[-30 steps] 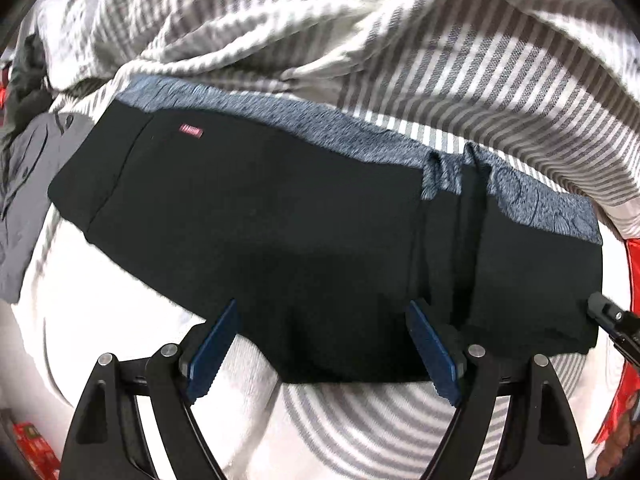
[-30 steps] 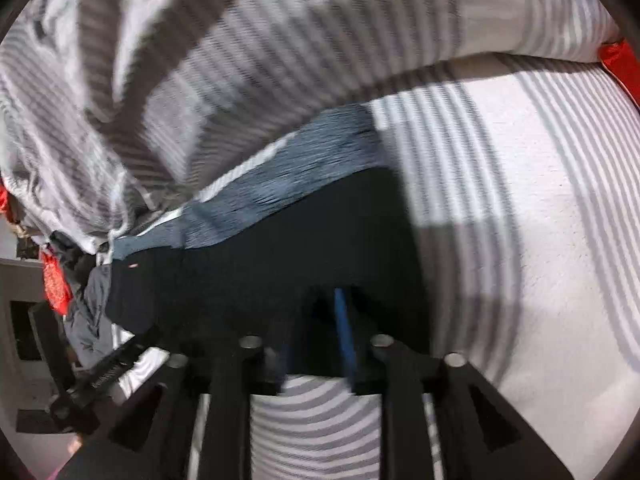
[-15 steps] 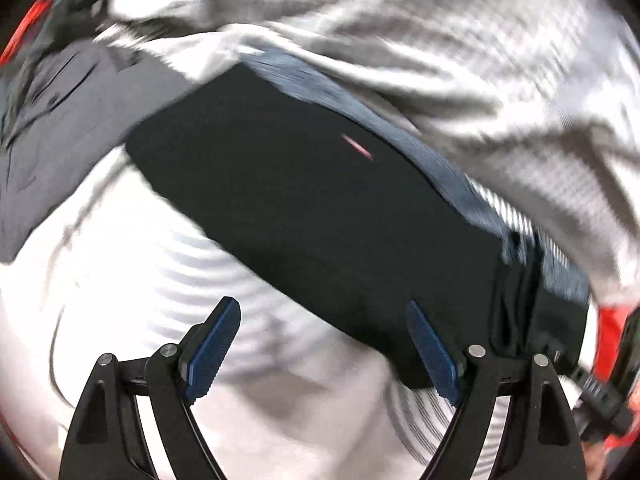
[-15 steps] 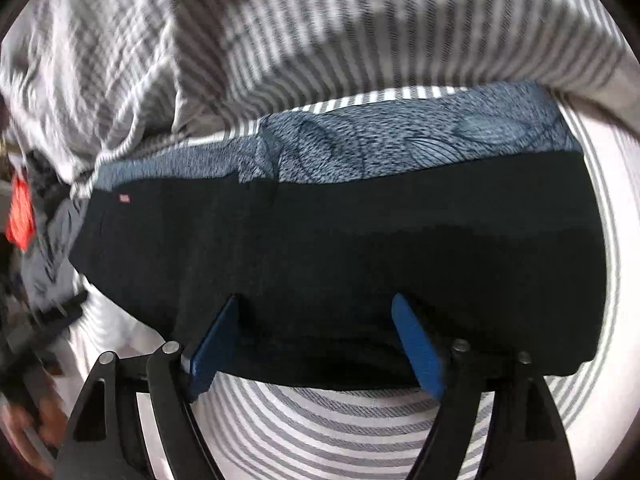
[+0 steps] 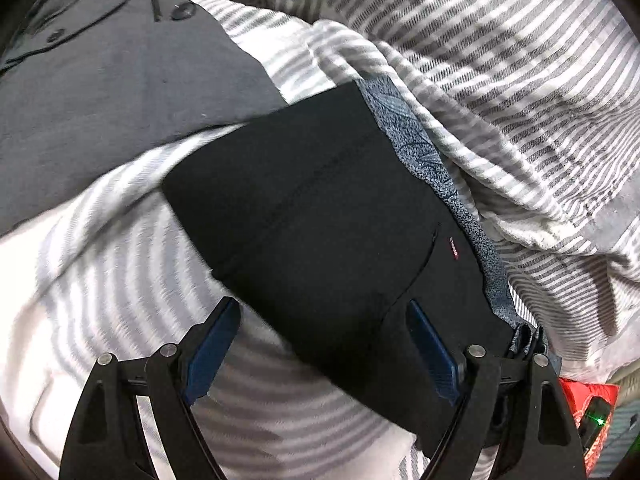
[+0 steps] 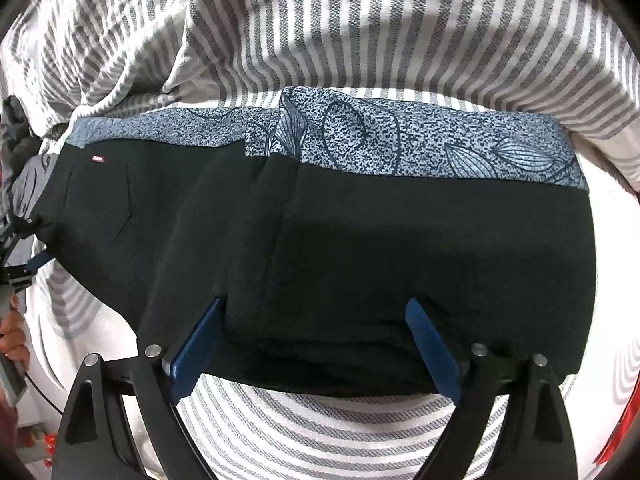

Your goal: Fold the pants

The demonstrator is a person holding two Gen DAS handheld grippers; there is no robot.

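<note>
Striped grey-and-white bedding (image 6: 360, 432) covered the whole surface, flat under the work and bunched into a rumpled duvet (image 5: 520, 92) along the far side. And there were the pants (image 6: 360, 248), folded into a wide black block lying flat on the sheet, blue patterned waistband (image 6: 420, 140) running along the far edge, right up against the duvet! A small red label (image 6: 97, 158) showed near the left end of that band. The right gripper (image 6: 316, 344) sat at the near edge of the fold, blue pads spread wide, black cloth between them but not pinched. Over on the other side, the left gripper (image 5: 324, 352) was spread just as wide, gripping nothing, its right pad over the black fabric, its left pad over bare striped sheet. From that view the pants (image 5: 320, 208) ran diagonally, the label (image 5: 453, 249) beside the waistband (image 5: 424, 160). A grey buttoned garment (image 5: 100, 92) lay at the far left, its edge touching the pants' corner.
</note>
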